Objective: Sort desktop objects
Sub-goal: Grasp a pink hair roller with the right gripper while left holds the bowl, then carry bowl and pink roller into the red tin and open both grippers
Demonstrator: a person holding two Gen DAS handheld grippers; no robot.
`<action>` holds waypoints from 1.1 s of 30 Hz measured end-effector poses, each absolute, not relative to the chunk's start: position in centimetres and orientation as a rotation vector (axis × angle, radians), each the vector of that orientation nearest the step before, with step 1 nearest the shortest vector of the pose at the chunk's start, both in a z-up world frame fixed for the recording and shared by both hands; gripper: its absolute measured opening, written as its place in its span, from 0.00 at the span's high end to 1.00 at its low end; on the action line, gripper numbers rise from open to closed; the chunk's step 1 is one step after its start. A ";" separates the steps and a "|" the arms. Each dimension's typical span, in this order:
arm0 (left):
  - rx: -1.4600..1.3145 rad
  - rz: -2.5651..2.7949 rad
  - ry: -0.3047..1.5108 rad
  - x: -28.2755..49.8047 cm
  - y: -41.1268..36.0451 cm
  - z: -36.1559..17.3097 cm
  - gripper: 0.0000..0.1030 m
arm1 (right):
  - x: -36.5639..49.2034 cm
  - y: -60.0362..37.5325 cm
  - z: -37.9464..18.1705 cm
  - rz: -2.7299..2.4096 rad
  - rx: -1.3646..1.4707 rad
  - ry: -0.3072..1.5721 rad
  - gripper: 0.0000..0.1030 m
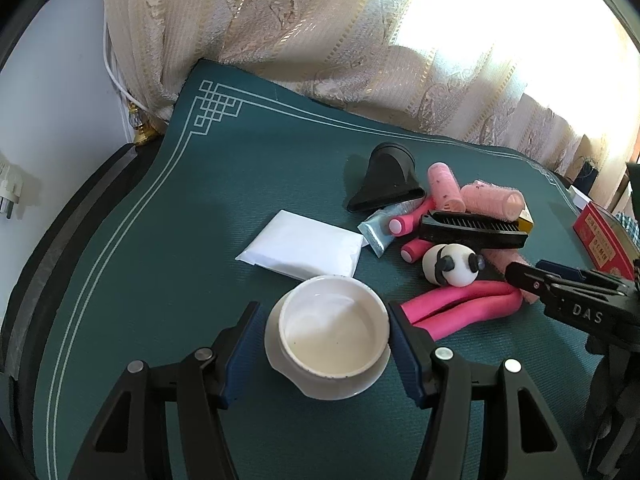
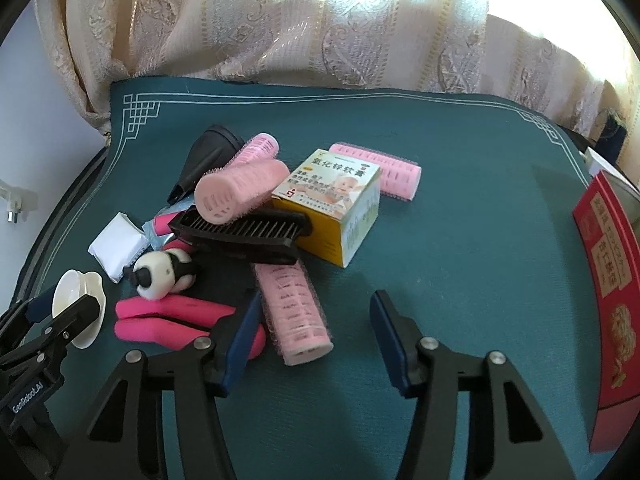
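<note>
Left gripper [image 1: 324, 344] jaws open, straddling white ceramic cup [image 1: 334, 334], lower centre; rigid, slippery, fragile: grip rim sides. Right gripper [image 2: 316, 336] jaws open, empty.

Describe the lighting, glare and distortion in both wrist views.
Left wrist view: window light blows out the curtain at upper right, the mat edge bows from fisheye, and the white cup stays sharp. Right wrist view: the curtain top is overexposed and the red box curves at the rim.
</note>
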State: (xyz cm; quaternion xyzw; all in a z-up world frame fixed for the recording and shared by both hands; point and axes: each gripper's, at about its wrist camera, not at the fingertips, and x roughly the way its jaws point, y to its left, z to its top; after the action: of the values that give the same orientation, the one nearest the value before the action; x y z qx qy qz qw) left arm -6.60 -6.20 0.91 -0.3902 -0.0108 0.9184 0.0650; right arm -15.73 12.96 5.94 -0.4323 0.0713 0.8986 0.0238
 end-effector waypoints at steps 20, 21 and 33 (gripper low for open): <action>-1.159 2.783 -0.020 -5.4 -5.5 1.1 0.39 | -12.2 14.5 6.3 2.816 -1.293 0.323 0.71; -1.158 2.781 -0.017 -5.2 -5.2 1.1 0.39 | -11.8 14.6 6.5 2.820 -1.282 0.333 0.71; -1.132 2.746 0.018 -3.8 -2.0 2.0 0.39 | -7.9 16.3 8.2 2.807 -1.137 0.335 0.71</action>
State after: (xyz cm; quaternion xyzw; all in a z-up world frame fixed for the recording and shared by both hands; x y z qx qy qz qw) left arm -3.81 -2.00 1.99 -0.3798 0.0060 0.9211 0.0854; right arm -7.87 16.26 8.23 -0.3726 0.1097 0.9203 0.0474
